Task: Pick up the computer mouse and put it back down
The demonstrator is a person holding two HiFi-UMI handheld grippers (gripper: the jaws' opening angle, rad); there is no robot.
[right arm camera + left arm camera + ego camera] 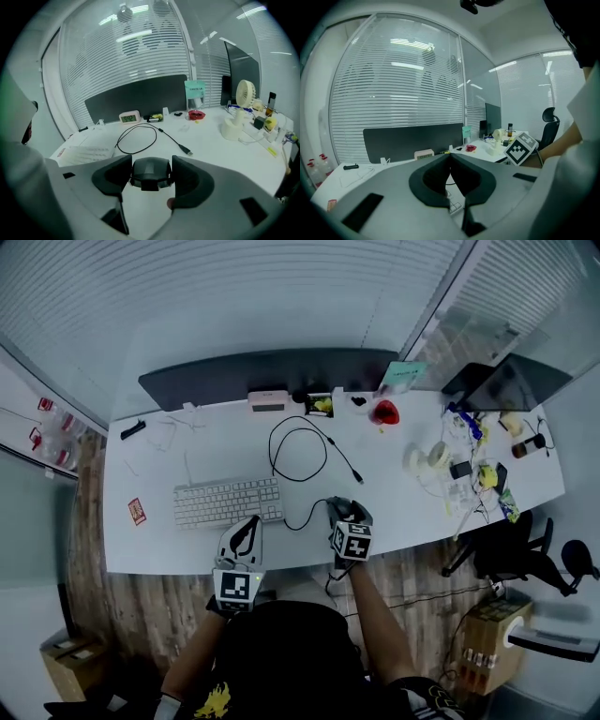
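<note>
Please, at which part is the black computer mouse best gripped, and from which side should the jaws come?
Grip the mouse by its two long sides, coming from the desk's near edge. The body is narrow, sides nearly parallel, so the jaws sit flat; the right gripper holds it so.

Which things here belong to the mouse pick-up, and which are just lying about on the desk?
Job: computer mouse; right gripper, shut on it.
Lying about: white keyboard; loose black cable; digital clock; desk fan.
</note>
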